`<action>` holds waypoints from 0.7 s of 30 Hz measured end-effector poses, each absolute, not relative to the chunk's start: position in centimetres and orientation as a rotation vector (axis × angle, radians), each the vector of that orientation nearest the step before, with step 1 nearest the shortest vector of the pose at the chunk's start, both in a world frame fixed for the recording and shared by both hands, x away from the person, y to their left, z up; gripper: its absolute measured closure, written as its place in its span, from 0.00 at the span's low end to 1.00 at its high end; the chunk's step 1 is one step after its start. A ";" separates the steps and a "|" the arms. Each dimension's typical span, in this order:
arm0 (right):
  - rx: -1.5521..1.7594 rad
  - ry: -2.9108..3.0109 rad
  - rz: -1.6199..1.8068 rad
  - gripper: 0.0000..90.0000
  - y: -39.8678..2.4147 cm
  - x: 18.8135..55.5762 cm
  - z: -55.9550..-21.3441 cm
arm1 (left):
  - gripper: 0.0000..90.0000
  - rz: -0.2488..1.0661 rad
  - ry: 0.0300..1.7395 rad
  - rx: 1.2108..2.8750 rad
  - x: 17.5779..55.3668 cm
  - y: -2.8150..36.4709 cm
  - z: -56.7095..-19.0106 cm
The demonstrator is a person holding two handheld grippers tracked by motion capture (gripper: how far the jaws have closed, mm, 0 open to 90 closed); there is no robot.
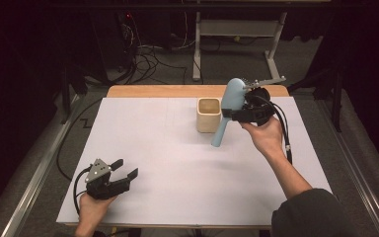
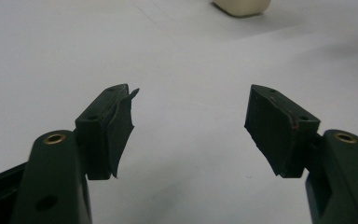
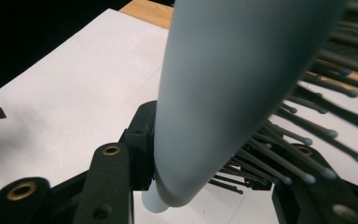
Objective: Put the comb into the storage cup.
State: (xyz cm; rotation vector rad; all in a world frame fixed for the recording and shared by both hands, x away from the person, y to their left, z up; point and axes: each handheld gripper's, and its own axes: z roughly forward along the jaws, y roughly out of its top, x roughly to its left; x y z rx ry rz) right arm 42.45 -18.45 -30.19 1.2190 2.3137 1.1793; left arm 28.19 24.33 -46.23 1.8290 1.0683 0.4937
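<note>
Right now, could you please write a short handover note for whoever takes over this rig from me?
Right gripper: shut on the light blue hairbrush, clamped at the head, bristles toward one jaw in the right gripper view. The brush hangs in the air, handle slanting down, just beside the cream cup.
Left gripper: open, nothing between its jaws, resting low at the near left of the white table sheet.
Done: the brush is picked up and brought to the cup.
Left: probably to stand the brush in the cup, which looks empty, then release and draw the hand back.
</note>
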 end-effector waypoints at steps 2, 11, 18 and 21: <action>1.223 2.308 1.182 0.62 -18.4 42.7 -30.0 | 0.36 0.493 1.068 1.829 28.2 24.3 -46.2; 1.249 2.277 1.198 0.62 -18.4 43.7 -29.2 | 0.37 0.495 1.058 1.829 28.2 24.3 -46.2; 1.266 2.252 1.197 0.62 -18.5 44.3 -28.5 | 0.37 0.490 1.056 1.827 28.2 24.4 -46.2; 1.261 2.248 1.208 0.62 -18.4 44.5 -28.3 | 0.37 0.489 1.056 1.825 28.2 24.4 -46.2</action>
